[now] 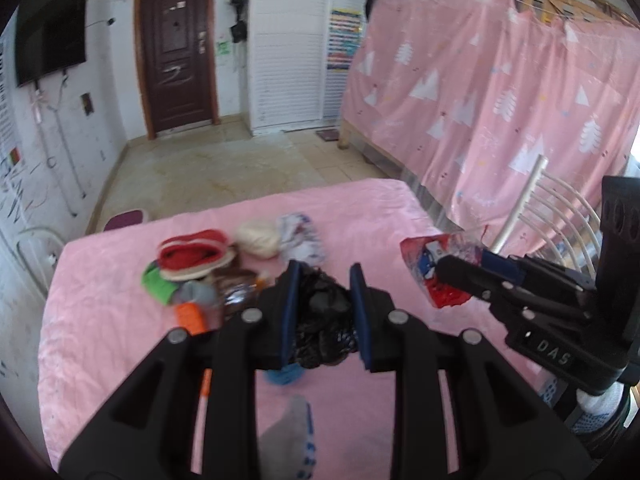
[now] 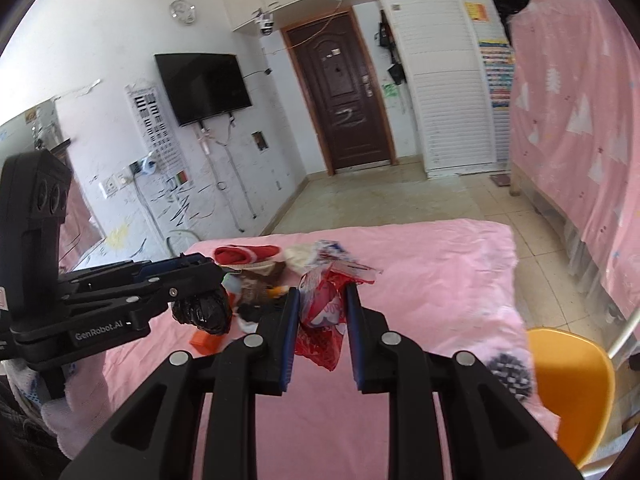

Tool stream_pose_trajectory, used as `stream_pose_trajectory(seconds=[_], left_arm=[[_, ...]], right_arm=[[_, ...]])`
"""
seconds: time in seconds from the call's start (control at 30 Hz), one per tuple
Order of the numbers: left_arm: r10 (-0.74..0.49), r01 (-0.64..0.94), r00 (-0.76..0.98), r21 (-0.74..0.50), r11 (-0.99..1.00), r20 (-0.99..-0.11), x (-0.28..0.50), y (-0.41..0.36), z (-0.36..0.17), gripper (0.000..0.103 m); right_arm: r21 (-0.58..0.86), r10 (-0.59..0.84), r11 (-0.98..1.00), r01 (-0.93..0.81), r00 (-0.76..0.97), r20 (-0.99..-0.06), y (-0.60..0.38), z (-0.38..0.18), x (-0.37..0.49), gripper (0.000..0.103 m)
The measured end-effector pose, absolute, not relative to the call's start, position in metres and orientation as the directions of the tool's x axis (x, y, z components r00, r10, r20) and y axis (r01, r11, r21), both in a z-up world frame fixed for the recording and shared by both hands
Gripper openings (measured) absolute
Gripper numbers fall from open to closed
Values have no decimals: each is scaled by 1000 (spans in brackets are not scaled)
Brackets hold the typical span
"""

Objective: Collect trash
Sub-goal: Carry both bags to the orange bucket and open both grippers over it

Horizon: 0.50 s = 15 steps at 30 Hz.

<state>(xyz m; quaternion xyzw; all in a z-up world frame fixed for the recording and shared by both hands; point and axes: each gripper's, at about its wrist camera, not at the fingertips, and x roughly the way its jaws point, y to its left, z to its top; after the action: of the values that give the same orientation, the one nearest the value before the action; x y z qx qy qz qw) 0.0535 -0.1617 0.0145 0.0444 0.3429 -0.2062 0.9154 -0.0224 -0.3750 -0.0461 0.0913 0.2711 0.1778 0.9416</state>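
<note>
My left gripper (image 1: pixel 324 312) squeezes a black bag (image 1: pixel 324 312). My right gripper (image 2: pixel 322 324) pinches a red wrapper (image 2: pixel 320 320) (thin and slippery). It could slide out onto the table (image 2: pixel 440 272) if my grip goes loose.

A black gripper (image 1: pixel 325 280) with blue pads grips a glossy black plastic bag (image 1: pixel 326 312) above a pale pink surface (image 1: pixel 372 216). Beside it, a second black gripper (image 2: pixel 322 300) clamps a red, white and blue printed wrapper (image 2: pixel 326 308). Ahead of both lie a red-and-cream knit piece (image 1: pixel 192 254), a green scrap (image 1: pixel 158 282) and an orange box (image 1: pixel 191 316). Beyond hangs a pink curtain (image 1: pixel 480 92) patterned with white trees; an orange chair (image 2: pixel 568 384) sits right.
</note>
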Motion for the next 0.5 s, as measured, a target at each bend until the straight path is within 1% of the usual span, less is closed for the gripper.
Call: stream_pose_trajectory(seconds=[0.33, 0.5], left_arm=[[-395, 516, 615, -30, 856, -683, 52, -259, 12, 24], [-418, 547, 583, -44, 836, -696, 56, -299, 14, 24]], right_arm=[[266, 249, 955, -130, 836, -489, -475, -57, -41, 12], [264, 201, 962, -73, 843, -498, -518, -65, -45, 13]])
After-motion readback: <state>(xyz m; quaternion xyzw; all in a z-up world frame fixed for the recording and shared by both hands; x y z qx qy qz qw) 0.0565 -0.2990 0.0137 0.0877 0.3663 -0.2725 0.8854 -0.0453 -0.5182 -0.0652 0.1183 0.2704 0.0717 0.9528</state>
